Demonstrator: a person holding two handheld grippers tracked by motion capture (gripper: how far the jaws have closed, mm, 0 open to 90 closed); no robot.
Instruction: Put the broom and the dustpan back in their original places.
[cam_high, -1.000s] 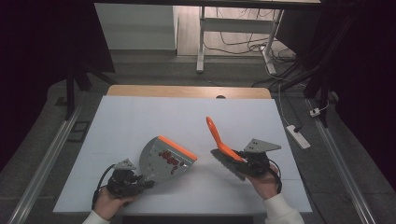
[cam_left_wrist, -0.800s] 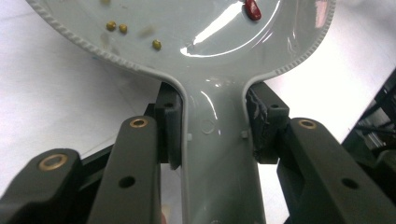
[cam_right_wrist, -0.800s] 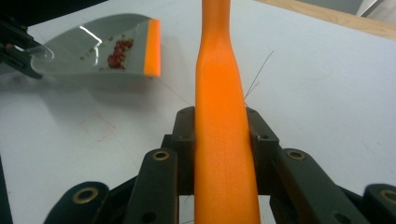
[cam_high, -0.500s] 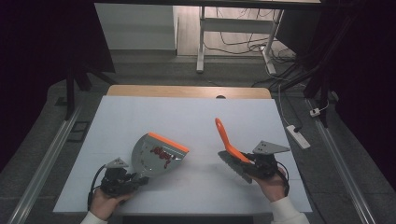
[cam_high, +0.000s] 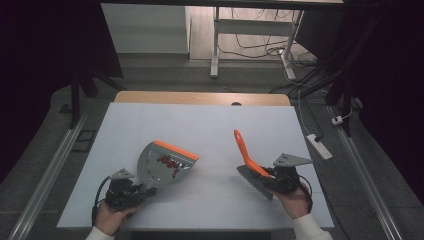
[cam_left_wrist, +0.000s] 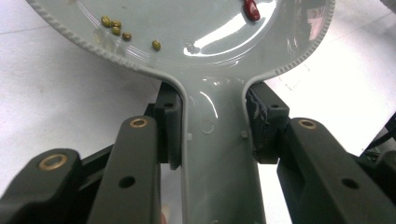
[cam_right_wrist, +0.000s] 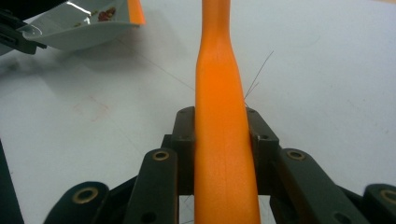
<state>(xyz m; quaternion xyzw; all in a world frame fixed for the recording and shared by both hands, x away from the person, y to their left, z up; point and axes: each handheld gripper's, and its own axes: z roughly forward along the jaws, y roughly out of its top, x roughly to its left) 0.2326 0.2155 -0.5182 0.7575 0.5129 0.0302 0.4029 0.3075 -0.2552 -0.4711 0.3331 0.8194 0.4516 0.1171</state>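
Left gripper is clamped on the grey dustpan handle, right gripper squeezing the orange brush handle; since a second ago the dustpan slid left and back toward the person, beans still inside; brush drifted right; both sit low over the white table, well apart.

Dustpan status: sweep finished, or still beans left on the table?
Done: red and small green beans lie in the dustpan, and the white table shows no loose beans in the high view. In hand: the left hand-held gripper is shut on the dustpan's handle; the right hand-held gripper is shut on the orange brush. Left, probably: emptying the pan and setting both tools down.
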